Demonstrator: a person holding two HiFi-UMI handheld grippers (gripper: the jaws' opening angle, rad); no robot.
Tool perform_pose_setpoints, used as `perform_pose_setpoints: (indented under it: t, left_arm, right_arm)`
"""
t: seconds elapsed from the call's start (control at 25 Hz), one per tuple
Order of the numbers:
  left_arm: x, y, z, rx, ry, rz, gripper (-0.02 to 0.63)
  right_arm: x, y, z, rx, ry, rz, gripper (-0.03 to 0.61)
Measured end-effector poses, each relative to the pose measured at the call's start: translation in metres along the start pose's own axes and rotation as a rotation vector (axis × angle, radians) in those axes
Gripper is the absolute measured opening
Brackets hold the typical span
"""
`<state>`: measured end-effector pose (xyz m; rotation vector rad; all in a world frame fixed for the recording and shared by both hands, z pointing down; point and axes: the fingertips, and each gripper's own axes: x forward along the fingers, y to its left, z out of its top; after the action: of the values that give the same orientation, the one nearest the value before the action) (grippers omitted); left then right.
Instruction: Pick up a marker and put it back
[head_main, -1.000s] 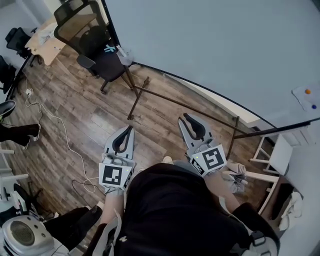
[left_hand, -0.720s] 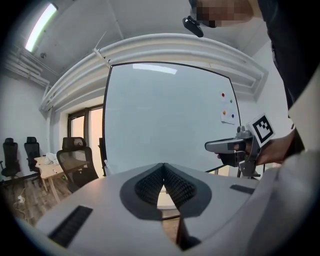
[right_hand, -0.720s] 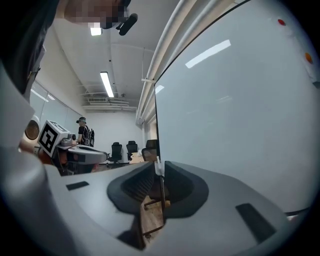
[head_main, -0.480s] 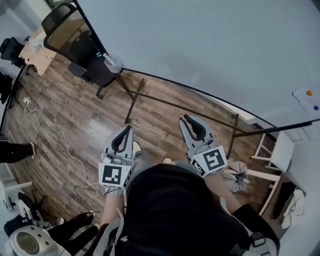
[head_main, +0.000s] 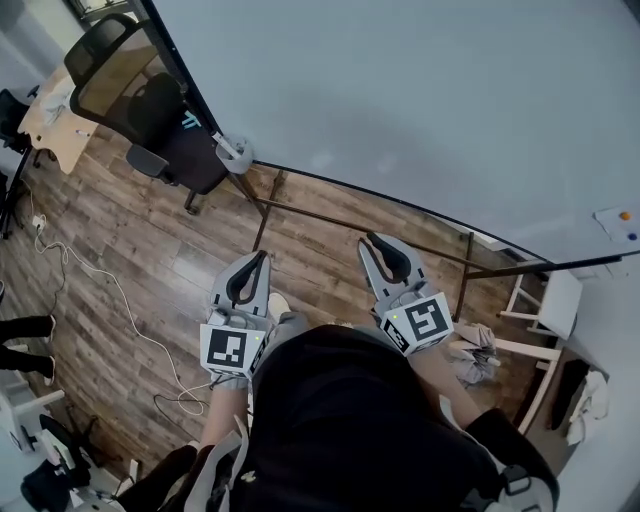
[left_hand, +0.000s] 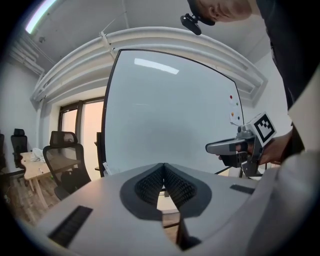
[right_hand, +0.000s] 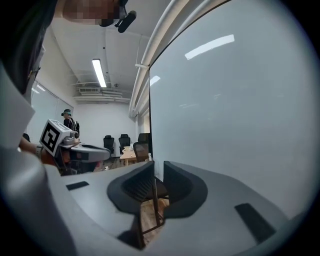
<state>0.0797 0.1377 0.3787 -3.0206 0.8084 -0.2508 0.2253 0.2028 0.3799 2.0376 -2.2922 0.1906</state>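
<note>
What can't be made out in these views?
- Marker: none identifiable in any view.
- Dots, orange and blue, at the head view's right edge: too small to name.
- Hands: in the head view, hidden under the left claw, the right claw and the person's torso.
- Things on the desk, head view's left edge: too small, partly cut off.

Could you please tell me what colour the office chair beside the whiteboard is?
The office chair is black, shown best in the head view.
</note>
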Motion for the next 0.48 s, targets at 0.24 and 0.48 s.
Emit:
perform_pose_setpoints:
  t: [0.24,0.48]
  left_arm:
    - [0.011,0.064,-0.005,-0.021,-0.011,-0.040,0.009]
    - [0.009,0.121,-0.013,-0.048,-0.017,-0.049,0.009]
  right_arm:
    - [0.059,0.020,0.006,-0.011,0.030,-0.024,0.064]
    - [0.111,0.045,0.008,-0.028,0.062,-0.033,0.064]
